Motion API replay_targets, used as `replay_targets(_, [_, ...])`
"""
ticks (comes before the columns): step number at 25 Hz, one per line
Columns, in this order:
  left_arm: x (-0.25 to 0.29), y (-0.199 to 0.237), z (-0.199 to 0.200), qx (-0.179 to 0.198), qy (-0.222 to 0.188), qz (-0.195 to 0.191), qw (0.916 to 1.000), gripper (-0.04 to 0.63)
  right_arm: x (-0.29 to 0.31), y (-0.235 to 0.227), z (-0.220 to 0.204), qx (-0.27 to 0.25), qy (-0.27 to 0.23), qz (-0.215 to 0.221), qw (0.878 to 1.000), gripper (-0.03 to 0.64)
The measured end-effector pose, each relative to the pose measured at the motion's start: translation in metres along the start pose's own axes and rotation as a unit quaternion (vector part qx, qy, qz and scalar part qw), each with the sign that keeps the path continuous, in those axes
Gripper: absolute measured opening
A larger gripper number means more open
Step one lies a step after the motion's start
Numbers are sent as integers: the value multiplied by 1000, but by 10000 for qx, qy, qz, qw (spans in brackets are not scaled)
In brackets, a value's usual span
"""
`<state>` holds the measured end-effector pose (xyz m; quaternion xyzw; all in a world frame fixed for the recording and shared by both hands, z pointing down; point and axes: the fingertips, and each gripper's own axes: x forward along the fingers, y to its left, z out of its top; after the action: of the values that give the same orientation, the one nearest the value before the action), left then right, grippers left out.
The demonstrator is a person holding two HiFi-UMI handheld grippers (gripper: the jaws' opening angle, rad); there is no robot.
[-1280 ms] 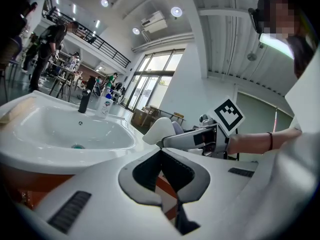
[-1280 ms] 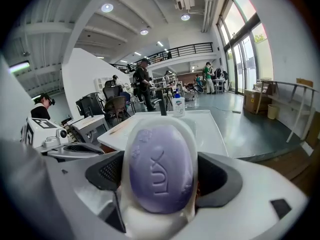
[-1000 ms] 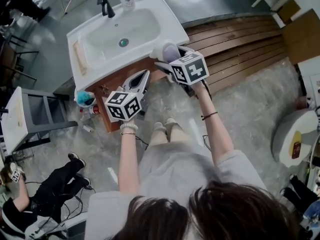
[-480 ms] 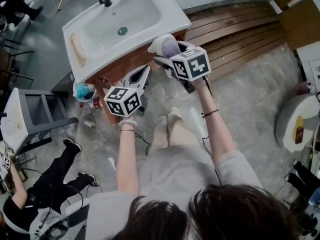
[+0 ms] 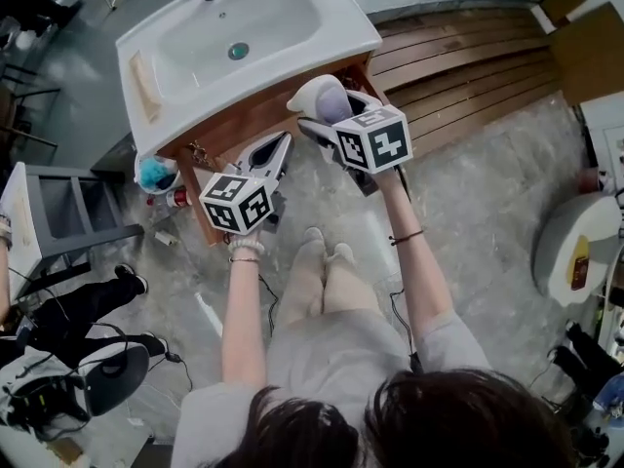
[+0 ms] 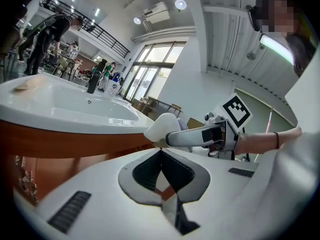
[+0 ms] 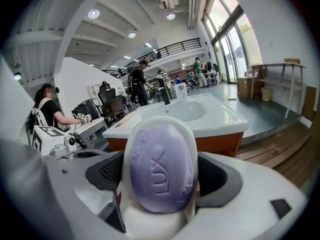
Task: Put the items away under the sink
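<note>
Purple soap (image 7: 161,166), one bar in one dish (image 7: 156,225), gripped by right tool (image 7: 160,181); left tool (image 6: 161,154) clenched.

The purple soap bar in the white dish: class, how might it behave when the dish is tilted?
The soap bar looks smooth and rounded, so probably slippery. It seems to rest loose in the dish, and the jaws clamp only the dish, so tilting could slide it out. Its crisp embossed lettering suggests a stiff, solid bar.
</note>
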<state>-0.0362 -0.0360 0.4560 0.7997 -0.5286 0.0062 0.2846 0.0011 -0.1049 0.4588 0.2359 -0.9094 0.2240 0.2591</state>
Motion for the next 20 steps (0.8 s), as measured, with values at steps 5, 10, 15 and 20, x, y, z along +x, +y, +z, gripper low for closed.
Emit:
replay_targets(5, [10, 10, -11, -38, -110, 108, 9999, -3, 12, -7, -15, -51, 60, 103, 9999, 423])
replay_targets(10, [19, 22, -30, -39, -164, 222, 9996, -3, 29, -11, -36, -147, 128, 265, 9995, 423])
replay_targets(15, [30, 40, -55, 56, -234, 302, 9993, -3, 56, -23, -63, -158, 119, 380, 9991, 423])
replay_targets(20, [44, 62, -83, 128, -252, 379, 9989, -3, 85, -33, -89, -103, 109, 521, 9985, 423])
